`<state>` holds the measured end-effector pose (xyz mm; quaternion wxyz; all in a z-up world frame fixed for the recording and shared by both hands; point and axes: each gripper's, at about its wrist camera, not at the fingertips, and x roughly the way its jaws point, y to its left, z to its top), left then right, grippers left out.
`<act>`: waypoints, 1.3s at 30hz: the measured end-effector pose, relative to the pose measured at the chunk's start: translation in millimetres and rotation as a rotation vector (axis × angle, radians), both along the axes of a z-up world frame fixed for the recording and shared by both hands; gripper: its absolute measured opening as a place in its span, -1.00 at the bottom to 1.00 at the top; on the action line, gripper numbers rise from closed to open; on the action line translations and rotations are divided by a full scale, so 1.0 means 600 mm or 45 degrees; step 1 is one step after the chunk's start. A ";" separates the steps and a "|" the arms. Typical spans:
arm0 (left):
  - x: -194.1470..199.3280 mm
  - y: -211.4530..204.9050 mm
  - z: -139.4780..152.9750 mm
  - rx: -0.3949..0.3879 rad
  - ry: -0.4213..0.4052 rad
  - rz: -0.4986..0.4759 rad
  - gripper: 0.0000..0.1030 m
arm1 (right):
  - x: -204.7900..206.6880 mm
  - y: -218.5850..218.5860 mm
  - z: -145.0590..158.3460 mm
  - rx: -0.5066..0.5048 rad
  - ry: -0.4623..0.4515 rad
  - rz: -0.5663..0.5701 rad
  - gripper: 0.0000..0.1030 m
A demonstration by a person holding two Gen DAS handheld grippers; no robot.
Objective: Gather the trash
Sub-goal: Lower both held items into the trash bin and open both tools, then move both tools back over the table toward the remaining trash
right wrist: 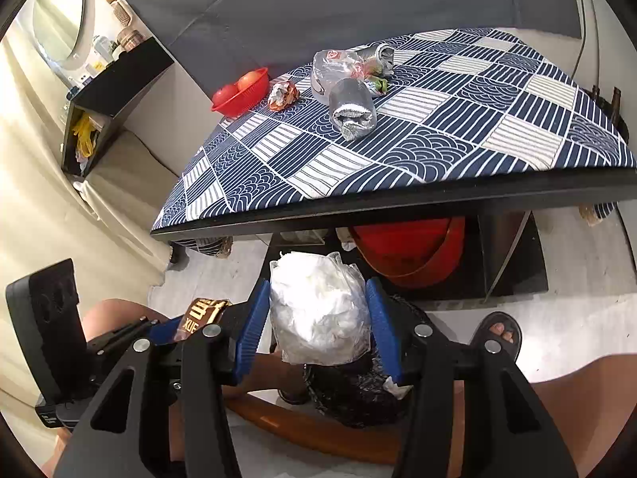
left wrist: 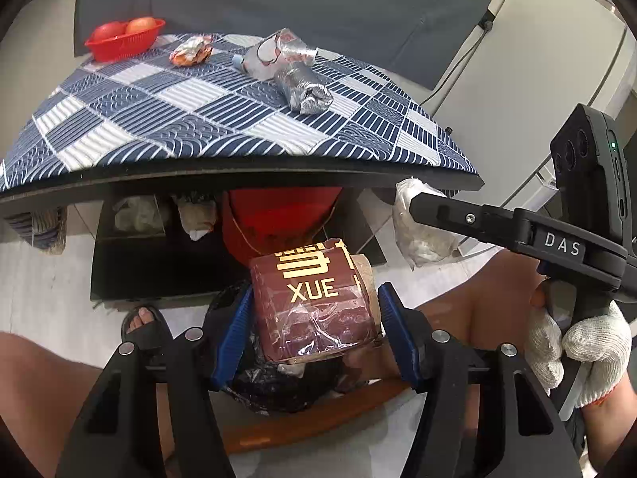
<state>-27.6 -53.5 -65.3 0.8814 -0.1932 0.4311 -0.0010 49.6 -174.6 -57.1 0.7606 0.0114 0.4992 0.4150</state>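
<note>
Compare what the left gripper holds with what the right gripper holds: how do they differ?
The left gripper clamps a maroon box, flat-sided, printed with gold "XUE" lettering. The right gripper clamps a clear plastic bag, rounded, crumpled and stuffed with white material, no print. Both are held off the table, over a black-lined bin.

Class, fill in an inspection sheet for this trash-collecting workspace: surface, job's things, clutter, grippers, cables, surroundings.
Surface: table under a blue checked cloth.
Job's things: brown packet; clear plastic bag; foil wrappers on the cloth; black-lined bin below.
Clutter: red fruit basket.
Grippers: left gripper shut on the packet; right gripper shut on the bag.
Cables: black cable down the wall.
Surroundings: red basin beneath the table; mirror.
</note>
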 end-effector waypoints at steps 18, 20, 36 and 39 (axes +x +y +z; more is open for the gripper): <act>0.007 0.016 -0.008 -0.036 0.029 0.059 0.17 | 0.011 0.007 -0.020 -0.009 0.071 -0.003 -0.01; 0.011 0.016 -0.011 -0.045 0.033 0.060 0.17 | 0.013 0.008 -0.020 -0.006 0.074 -0.004 -0.01; 0.026 0.026 -0.016 -0.073 0.043 0.093 0.45 | 0.038 -0.008 -0.014 0.093 0.134 -0.071 0.26; 0.026 0.026 -0.015 -0.070 0.042 0.095 0.45 | 0.036 -0.008 -0.008 0.105 0.117 -0.065 0.26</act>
